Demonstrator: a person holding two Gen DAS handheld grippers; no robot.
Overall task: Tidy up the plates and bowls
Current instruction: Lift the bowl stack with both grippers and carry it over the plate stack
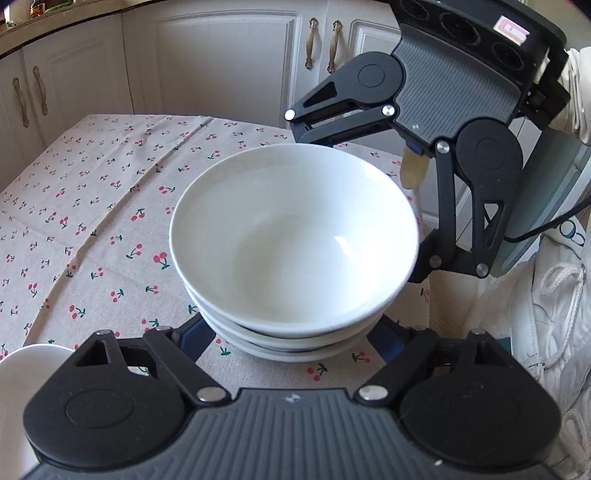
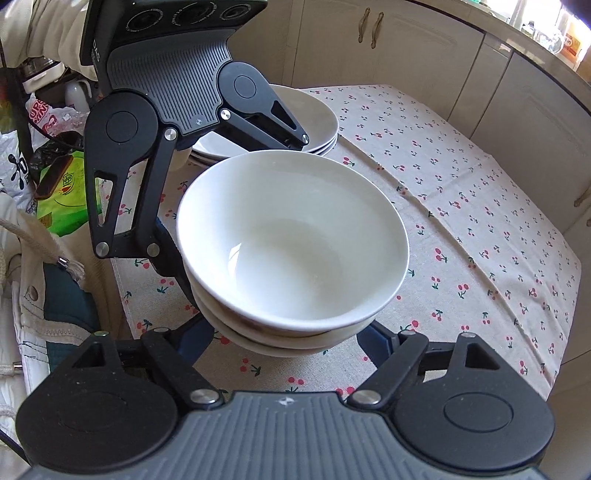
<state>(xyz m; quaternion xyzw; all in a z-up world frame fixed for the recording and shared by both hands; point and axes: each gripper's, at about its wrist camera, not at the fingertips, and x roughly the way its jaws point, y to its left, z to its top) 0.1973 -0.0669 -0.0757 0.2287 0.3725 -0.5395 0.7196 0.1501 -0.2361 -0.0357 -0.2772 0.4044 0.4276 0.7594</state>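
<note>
Three white bowls sit nested in a stack (image 1: 291,236) (image 2: 291,243) on the cherry-print tablecloth (image 1: 92,206) (image 2: 480,221). My left gripper (image 1: 295,339) (image 2: 232,199) clasps the lower bowls from one side, its blue pads (image 1: 197,334) pressed against the stack. From the opposite side my right gripper (image 2: 288,339) (image 1: 360,195) holds the same stack, with its pads (image 2: 375,338) against the lower bowls. A pile of white plates (image 2: 321,114) rests just behind the left gripper; one edge of it (image 1: 22,365) shows at the lower left in the left wrist view.
White cabinets with brass handles (image 1: 321,44) (image 2: 371,27) close off the far side. Bags and clutter (image 2: 55,177) lie past the table edge. A person's pale clothing (image 1: 546,314) is near the table.
</note>
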